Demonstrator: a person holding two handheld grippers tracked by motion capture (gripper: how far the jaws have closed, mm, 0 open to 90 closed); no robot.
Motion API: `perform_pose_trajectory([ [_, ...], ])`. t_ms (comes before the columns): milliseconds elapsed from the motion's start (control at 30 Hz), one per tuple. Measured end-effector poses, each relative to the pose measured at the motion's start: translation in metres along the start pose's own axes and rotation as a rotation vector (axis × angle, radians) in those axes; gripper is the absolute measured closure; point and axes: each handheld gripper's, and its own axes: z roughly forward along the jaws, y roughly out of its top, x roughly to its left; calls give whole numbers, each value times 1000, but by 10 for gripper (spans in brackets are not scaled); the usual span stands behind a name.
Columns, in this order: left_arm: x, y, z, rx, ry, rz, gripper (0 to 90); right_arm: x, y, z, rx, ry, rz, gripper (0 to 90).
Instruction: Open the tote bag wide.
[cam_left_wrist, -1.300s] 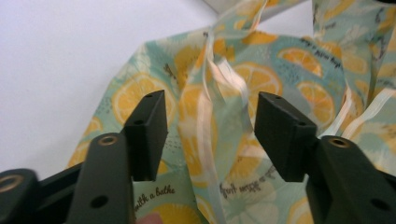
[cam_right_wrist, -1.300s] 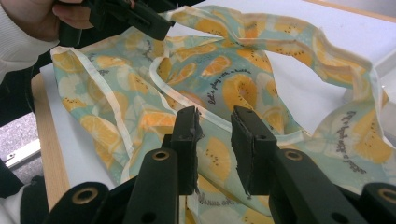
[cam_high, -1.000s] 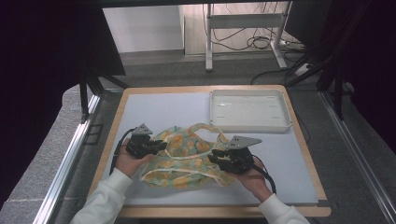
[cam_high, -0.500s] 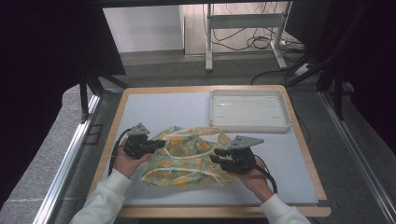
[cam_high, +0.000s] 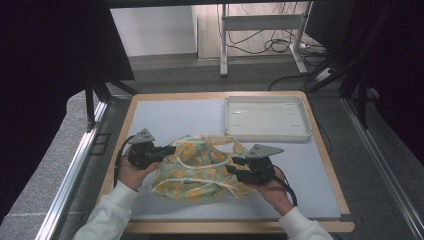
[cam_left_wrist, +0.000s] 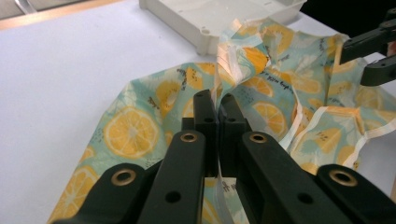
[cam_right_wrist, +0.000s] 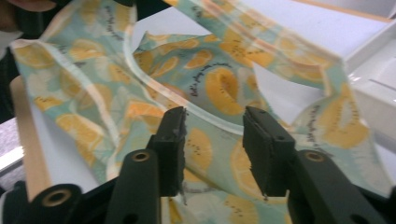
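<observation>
Left hand-held gripper (cam_high: 167, 150): jaws fully closed, pinching the trimmed left edge of the lemon-print cloth (cam_high: 200, 167); in the left gripper view (cam_left_wrist: 215, 100) a thin fold of fabric runs between the two black jaws and out below them. Grey plate on top, cable trailing back past the hand.
Cloth, position: on the worktop (cam_high: 175, 117), between the two hand-held grippers, ahead of and to the right of the left one. Its left edge sits at the left jaw tips, its right edge at the right jaw tips.
Cloth, long axis: roughly left-right, along the line from one hand-held gripper to the other. Crumpled, not flat; a strap loop sticks out at the far side, pointing toward the white tray (cam_high: 267, 119).
Cloth, detail: teal ground, orange lemon slices, pale binding on the edges. Which side faces up: can't tell.
Right hand-held gripper (cam_high: 234, 166): jaws about half open and have just been opening. In the right gripper view (cam_right_wrist: 214, 135) cloth lies in the gap and under the tips, pads clear of it on both sides, so no grip.
Tray: beyond the right hand-held gripper, at the far right of the worktop; its near rim just beside the cloth's strap; touching or not, can't tell.
</observation>
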Motion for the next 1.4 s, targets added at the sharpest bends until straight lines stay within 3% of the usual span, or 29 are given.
perform_pose_trajectory([
  [200,0,1,-2,-7,3,0,899,-11,5,-2,-6,-91,0,457],
  [467,2,1,-6,-18,7,-6,899,-39,11,4,26,-153,22,392],
  [667,4,0,-8,-26,12,-13,899,-41,13,10,37,-130,17,386],
  [900,4,1,-10,-37,14,-15,899,-21,16,19,61,-27,-44,384],
  [1067,5,2,-12,-40,13,-18,899,-14,10,29,128,34,-68,331],
  [1167,5,1,-11,-38,11,-19,899,-11,5,35,169,46,-75,297],
  [1400,6,1,-11,-35,6,-24,899,2,0,48,218,17,-143,285],
])
